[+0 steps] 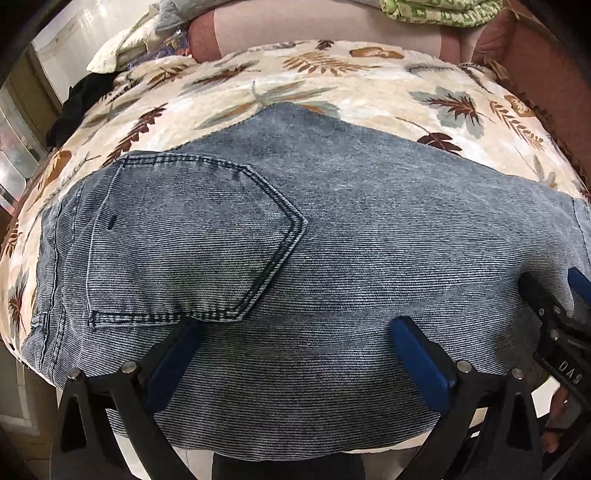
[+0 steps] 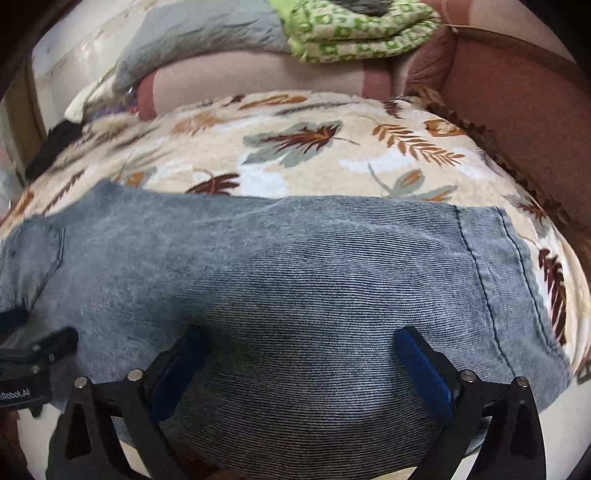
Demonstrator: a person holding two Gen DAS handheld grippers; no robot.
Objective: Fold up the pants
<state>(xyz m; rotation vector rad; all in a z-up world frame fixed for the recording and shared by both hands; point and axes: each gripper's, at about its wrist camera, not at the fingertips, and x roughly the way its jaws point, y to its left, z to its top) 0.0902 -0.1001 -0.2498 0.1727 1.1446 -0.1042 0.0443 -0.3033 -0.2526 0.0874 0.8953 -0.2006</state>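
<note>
The pants, blue denim, lie flat across the leaf-print blanket on the couch, back pocket facing up at the left end and a stitched hem at the right end. The left gripper and right gripper both sit over the near edge with jaws spread wide, gripping nothing. There's bare blanket beyond the denim, and a green patterned cloth sits up on the backrest.
</note>
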